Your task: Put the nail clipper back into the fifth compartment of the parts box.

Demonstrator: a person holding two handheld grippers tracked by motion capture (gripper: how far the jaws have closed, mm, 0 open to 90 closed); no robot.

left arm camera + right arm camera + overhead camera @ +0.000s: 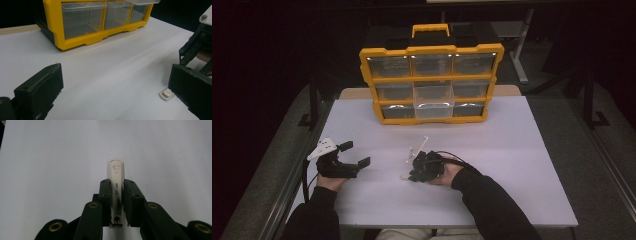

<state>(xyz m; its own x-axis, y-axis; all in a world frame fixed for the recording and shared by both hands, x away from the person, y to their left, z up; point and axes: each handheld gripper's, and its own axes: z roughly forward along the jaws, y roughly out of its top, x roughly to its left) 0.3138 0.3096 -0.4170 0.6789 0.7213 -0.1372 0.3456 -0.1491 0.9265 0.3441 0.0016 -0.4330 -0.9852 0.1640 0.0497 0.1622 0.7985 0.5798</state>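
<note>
The right gripper (117,195) has its fingers clamped on a cream nail clipper (116,182), pinching it from both sides low over the white table (512,165). The clipper's rounded end sticks out ahead of the fingers. The left gripper (354,154) rests on the table, well apart, with its fingers spread wide and nothing between them. A yellow drawer organizer (430,82) stands at the far edge.

Workshop: yellow parts organizer (430,82), bench (512,165).
</note>
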